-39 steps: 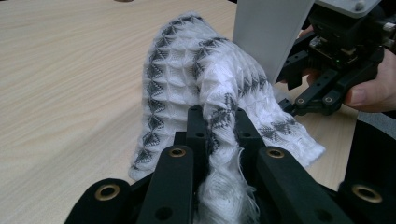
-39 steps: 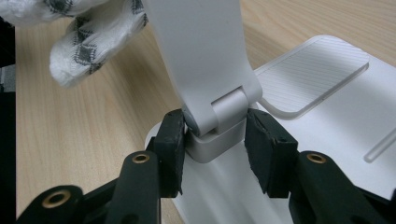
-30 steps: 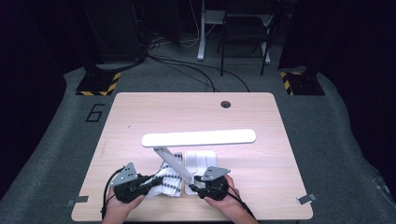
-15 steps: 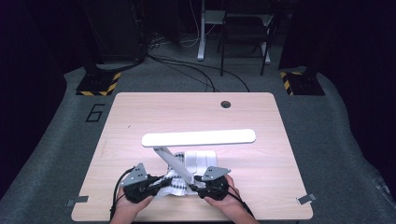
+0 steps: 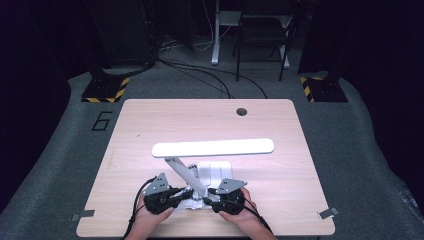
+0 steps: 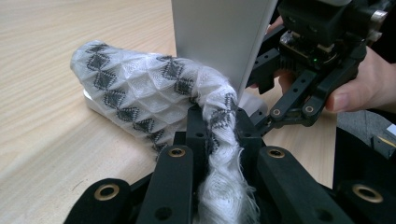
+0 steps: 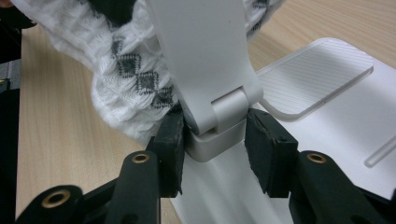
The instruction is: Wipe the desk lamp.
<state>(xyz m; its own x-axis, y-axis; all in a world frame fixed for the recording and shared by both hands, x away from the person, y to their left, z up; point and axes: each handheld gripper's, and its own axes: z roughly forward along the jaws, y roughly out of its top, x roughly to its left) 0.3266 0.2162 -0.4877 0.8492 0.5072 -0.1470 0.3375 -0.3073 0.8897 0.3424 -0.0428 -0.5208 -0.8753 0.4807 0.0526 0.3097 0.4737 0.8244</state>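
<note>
The cloth, white with dark diamond patterning, lies bunched against the foot of the lamp arm, on the near part of the counter just in front of the person. In the left gripper view one end of it is drawn into a twisted rope that runs between the fingers of the left gripper, which are closed on it; the rest bulges out to the left and rests on the wood. In the right gripper view the cloth sits just behind and beside the hinge where the arm meets the lamp base.

The right gripper has its fingers set either side of that hinge. The left pad looks to be touching it; on the other side a narrow gap seems to remain, so I cannot tell whether it truly clamps. It looks like a steadying hold.

From above, both grippers sit close together at the lamp's foot, under the long lamp head.

The step in hand seems to be wiping the lamp: one hand braces the base, the other works the cloth round the lower arm. Next, the left hand would need to draw the cloth along or around the arm with the grip kept firm, since a twisted rope can slip, and the right hand must keep the base from tipping
</note>
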